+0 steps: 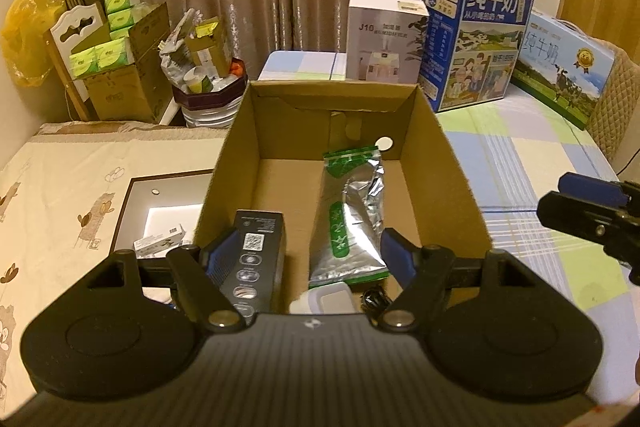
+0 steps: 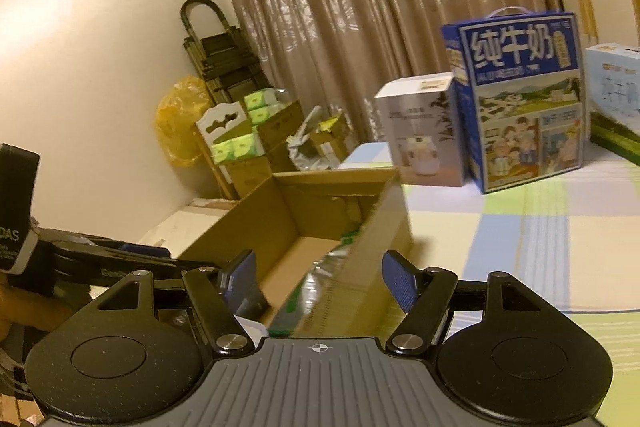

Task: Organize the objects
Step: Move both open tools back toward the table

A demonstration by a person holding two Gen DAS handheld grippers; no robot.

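Note:
An open cardboard box (image 1: 440,155) sits on the bed. A silver-and-green foil pouch (image 1: 352,219) lies flat on its floor. A black carton (image 1: 260,255) stands upright at its near left. A small white object (image 1: 328,301) and a black cable (image 1: 372,301) lie at the near wall. My left gripper (image 1: 310,259) hovers open over the near end of the box, its left pad right beside the black carton. My right gripper (image 2: 320,275) is open and empty by the box's right wall (image 2: 384,227). It also shows as the right gripper (image 1: 560,195) in the left wrist view.
A blue milk carton (image 1: 480,35), a pale milk carton (image 1: 564,67) and a white humidifier box (image 1: 384,39) stand behind on the checked sheet (image 1: 520,163). A dark-framed tray (image 1: 160,195) lies left of the box. A full bin (image 1: 212,95) and tissue boxes (image 1: 116,55) stand beyond.

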